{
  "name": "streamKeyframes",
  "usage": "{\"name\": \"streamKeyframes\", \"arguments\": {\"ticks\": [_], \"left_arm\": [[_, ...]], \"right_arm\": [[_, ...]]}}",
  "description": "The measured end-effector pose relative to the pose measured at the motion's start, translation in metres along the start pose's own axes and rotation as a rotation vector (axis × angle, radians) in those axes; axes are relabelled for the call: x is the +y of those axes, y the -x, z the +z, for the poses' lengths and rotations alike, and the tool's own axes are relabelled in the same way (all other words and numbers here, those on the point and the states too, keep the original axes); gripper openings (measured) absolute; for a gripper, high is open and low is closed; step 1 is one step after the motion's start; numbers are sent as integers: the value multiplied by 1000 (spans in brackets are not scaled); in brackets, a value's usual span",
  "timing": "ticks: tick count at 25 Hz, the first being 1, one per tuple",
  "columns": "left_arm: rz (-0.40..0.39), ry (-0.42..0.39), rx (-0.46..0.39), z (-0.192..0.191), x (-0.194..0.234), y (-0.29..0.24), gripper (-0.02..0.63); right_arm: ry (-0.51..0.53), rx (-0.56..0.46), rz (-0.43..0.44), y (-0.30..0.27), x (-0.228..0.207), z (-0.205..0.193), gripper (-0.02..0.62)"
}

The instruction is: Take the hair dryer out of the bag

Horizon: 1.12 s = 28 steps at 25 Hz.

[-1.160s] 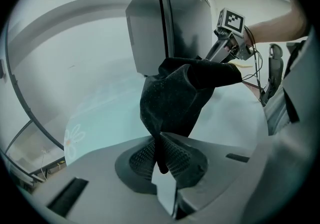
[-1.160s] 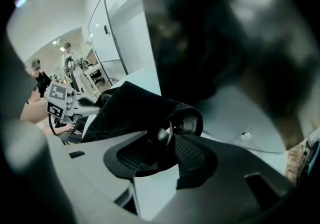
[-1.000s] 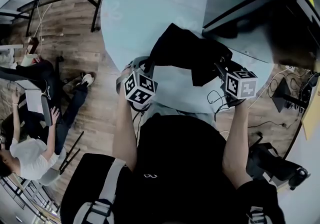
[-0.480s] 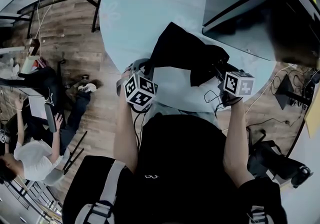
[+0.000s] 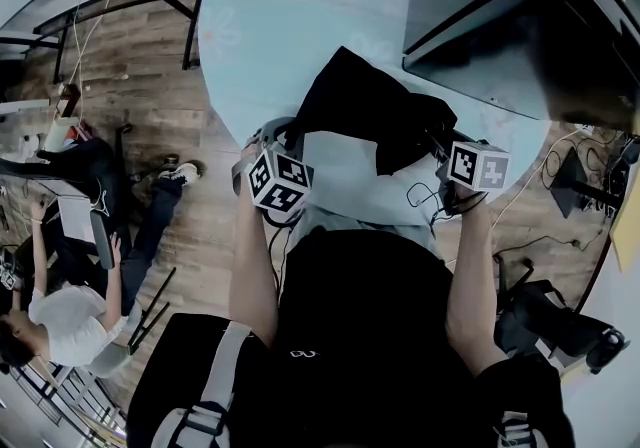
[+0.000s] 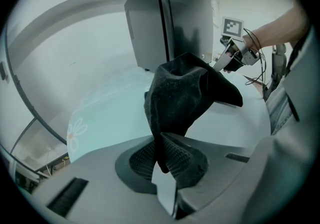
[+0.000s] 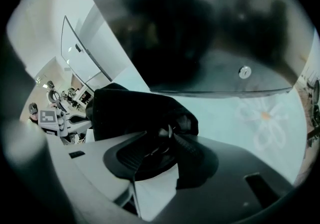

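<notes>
Black bag: left tongs clamp its cloth; right tongs stand apart at its other end.

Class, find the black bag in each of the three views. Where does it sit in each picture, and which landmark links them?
Head view: the black bag lies at centre, slightly above the middle.
Left gripper view: centre, reaching down towards the bottom.
Right gripper view: left of centre, lower half.
Shared landmark: the pale blue table under it.
</notes>
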<state>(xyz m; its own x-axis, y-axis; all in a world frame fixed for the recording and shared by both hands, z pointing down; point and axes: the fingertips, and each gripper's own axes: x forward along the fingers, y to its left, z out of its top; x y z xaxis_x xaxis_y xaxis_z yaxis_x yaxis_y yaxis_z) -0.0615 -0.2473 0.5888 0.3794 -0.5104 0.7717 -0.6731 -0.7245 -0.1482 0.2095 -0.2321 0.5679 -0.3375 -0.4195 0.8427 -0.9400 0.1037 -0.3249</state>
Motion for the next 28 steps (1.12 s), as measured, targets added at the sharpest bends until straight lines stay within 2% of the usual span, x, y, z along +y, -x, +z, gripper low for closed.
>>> {"name": "streamKeyframes", "arguments": {"ticks": [3,9,13,19,24,28], "left_arm": [[64,7,8,-4,17,3,15],[118,6,-22,1,35,9,15],[188,17,-18,-3,56,18,15],[306,53,11,-24,93,39,17],[381,99,52,-50,114,58,17],[419,132,77,-68,123,69,15]], "right_arm": [[-4,-34,28,16,1,12,172],[27,-107,48,51,-7,35,166],[48,-169,14,73,-18,54,127],[79,-200,13,83,-19,67,126],[40,-233,-22,91,-33,69,126],[9,-261,-83,101,-55,71,124]]}}
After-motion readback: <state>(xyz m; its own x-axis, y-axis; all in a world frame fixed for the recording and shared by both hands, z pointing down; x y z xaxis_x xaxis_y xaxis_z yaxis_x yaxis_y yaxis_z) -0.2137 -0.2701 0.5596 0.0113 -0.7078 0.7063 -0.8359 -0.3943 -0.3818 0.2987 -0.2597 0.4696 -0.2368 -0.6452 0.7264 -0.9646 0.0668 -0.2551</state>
